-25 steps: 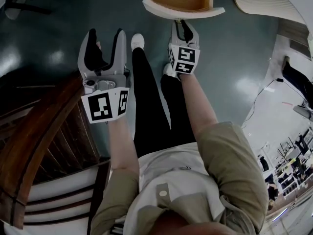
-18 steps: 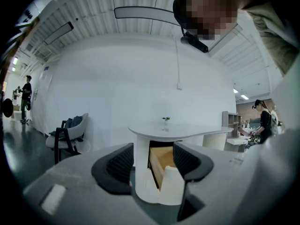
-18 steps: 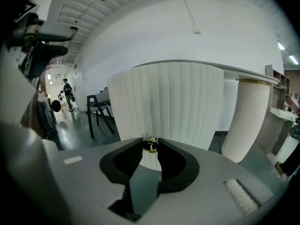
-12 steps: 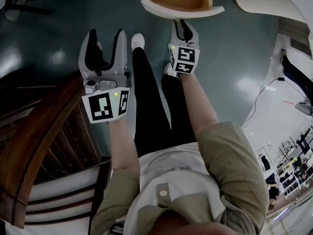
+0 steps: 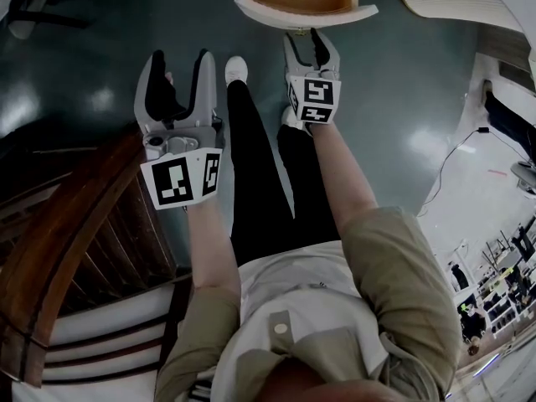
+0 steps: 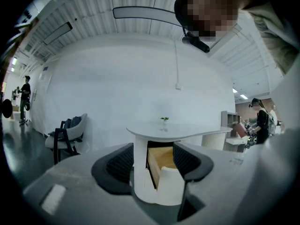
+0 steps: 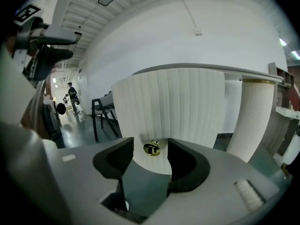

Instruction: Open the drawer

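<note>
The drawer (image 5: 306,13) stands pulled out of the white round table (image 6: 178,129), its wooden inside showing above a curved white front. In the right gripper view that ribbed front (image 7: 178,107) carries a small brass knob (image 7: 151,148). My right gripper (image 5: 311,42) is at the front, and its jaws have just been opening. The knob sits between the pads with a gap on each side. My left gripper (image 5: 178,61) hangs open to the left, apart from the drawer, with nothing in it. Past the left gripper (image 6: 154,159) the open drawer (image 6: 169,184) shows side on.
A dark wooden chair (image 5: 75,249) fills the lower left beside the person's legs (image 5: 251,157). A cable (image 5: 448,162) lies on the floor at the right. Another chair (image 6: 65,135) stands by the far wall, and a ribbed white column (image 7: 255,121) rises right of the drawer.
The right gripper's jaws have spread apart off the knob. The left gripper has not moved.
</note>
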The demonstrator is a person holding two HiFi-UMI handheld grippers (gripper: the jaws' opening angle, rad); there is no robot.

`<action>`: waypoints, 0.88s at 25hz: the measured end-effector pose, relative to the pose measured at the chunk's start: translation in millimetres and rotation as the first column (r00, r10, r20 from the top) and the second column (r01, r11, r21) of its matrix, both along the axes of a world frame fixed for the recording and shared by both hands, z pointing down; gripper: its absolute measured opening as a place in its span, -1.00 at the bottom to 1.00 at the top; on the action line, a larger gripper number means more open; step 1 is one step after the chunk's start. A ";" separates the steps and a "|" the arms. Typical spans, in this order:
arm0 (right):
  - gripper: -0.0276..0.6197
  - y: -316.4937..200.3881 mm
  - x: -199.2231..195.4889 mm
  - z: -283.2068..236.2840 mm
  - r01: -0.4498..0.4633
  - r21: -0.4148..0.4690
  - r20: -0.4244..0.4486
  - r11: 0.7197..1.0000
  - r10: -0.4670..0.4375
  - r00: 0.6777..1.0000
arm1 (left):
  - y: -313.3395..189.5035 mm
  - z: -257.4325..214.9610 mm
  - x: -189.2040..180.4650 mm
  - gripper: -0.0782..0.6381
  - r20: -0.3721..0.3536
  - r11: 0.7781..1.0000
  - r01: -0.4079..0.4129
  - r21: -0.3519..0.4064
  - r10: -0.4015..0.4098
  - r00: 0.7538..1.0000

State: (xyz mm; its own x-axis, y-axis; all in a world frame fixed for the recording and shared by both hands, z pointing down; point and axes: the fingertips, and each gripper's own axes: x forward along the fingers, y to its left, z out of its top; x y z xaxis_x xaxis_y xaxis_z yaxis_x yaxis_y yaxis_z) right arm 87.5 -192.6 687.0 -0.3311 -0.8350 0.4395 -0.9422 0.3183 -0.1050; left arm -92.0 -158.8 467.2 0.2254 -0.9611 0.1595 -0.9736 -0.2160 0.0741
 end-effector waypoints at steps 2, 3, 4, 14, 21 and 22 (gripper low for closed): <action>-0.18 1.0 4.6 -7.0 -0.016 0.005 0.008 1.000 0.015 1.000 | 0.5 -3.5 3.3 -0.03 -0.001 1.000 -0.002 0.002 0.002 1.000; -0.18 1.8 6.9 -11.2 -0.021 0.007 0.011 1.000 0.021 1.000 | 0.9 -6.0 5.1 -0.03 -0.003 1.000 -0.003 0.003 0.003 1.000; -0.18 2.9 8.9 -15.6 -0.023 0.009 0.011 1.000 0.023 1.000 | 1.0 -9.0 7.1 -0.03 -0.004 1.000 -0.004 0.005 0.004 1.000; -0.18 11.0 27.1 -87.5 -0.019 0.059 0.019 0.998 0.018 1.000 | -2.2 -60.1 22.0 -0.03 -0.007 0.999 -0.010 0.042 0.010 1.000; -0.20 12.0 52.7 -179.6 -0.047 0.133 0.037 0.990 0.042 0.998 | -3.9 -123.1 29.1 -0.03 0.009 0.996 -0.022 0.084 0.021 1.000; -0.21 12.2 56.8 -196.0 -0.052 0.144 0.042 0.988 0.047 0.998 | -4.8 -134.3 30.4 -0.03 0.010 0.996 -0.025 0.091 0.024 1.000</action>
State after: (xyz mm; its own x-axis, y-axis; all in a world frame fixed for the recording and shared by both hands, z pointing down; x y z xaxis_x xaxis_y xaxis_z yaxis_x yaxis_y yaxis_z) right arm 144.3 -180.5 491.0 -0.3020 -0.9047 0.3005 -0.9533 0.2860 -0.0971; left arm -61.5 -163.5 332.9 0.2476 -0.9661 0.0736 -0.9685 -0.2449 0.0440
